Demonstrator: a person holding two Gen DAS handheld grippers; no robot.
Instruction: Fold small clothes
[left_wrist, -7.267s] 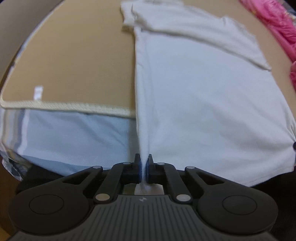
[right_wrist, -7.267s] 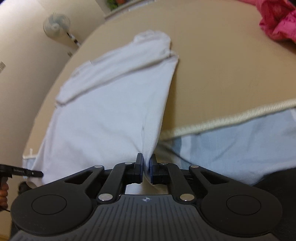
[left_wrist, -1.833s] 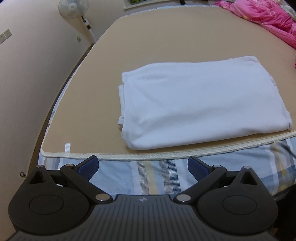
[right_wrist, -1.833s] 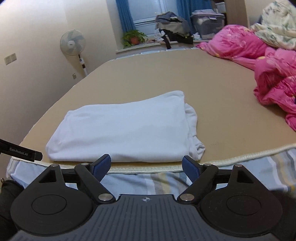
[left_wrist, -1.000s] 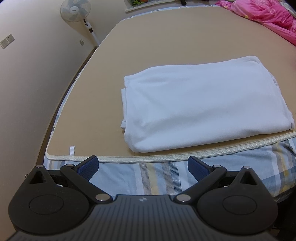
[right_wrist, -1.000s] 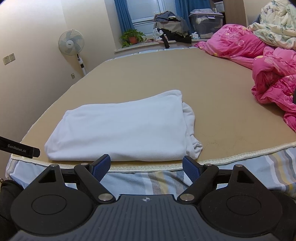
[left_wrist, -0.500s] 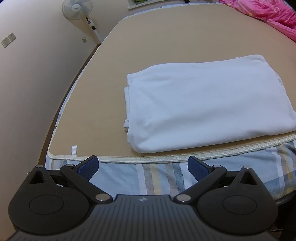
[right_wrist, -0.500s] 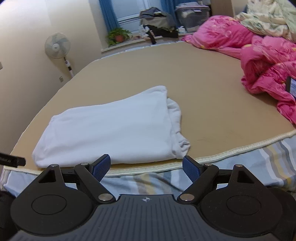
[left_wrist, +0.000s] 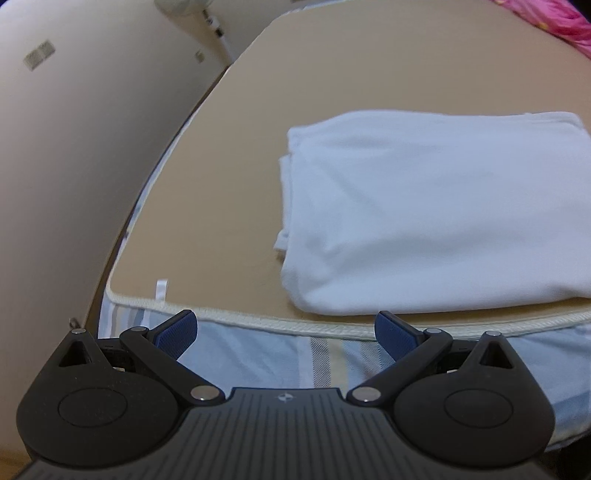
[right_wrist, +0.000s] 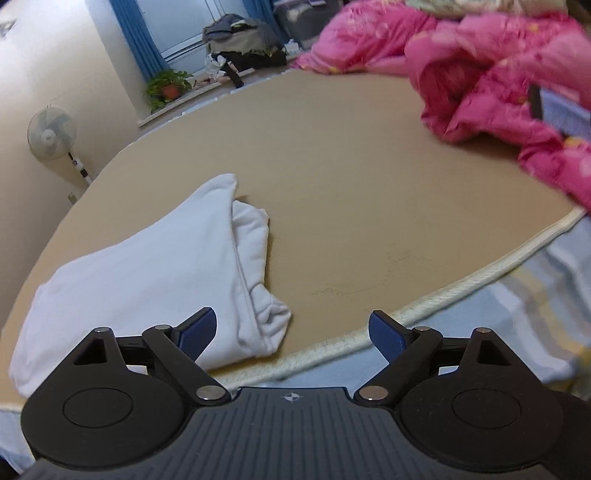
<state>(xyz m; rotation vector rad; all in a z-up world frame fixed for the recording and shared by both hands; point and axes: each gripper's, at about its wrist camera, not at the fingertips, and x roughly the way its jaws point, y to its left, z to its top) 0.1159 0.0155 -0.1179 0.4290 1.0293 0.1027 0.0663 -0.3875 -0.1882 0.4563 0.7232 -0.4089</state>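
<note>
A white shirt (left_wrist: 436, 210) lies folded into a flat rectangle on the tan mat (left_wrist: 332, 74) near the bed's front edge. It also shows in the right wrist view (right_wrist: 155, 266), with bunched cloth at its right end. My left gripper (left_wrist: 284, 332) is open and empty, held over the bed edge, in front of and left of the shirt. My right gripper (right_wrist: 293, 332) is open and empty, in front of the shirt's right end.
A cream piped mat edge (left_wrist: 295, 325) runs above striped bedding (left_wrist: 325, 362). A pink quilt (right_wrist: 498, 74) is heaped at the right. A wall (left_wrist: 74, 147) stands close on the left. A fan (right_wrist: 51, 134), a plant (right_wrist: 168, 85) and piled clothes (right_wrist: 243, 44) are far back.
Both grippers let go of the shirt, which now lies folded. In the last second the left view swung left and the right view swung right; both stay open.
</note>
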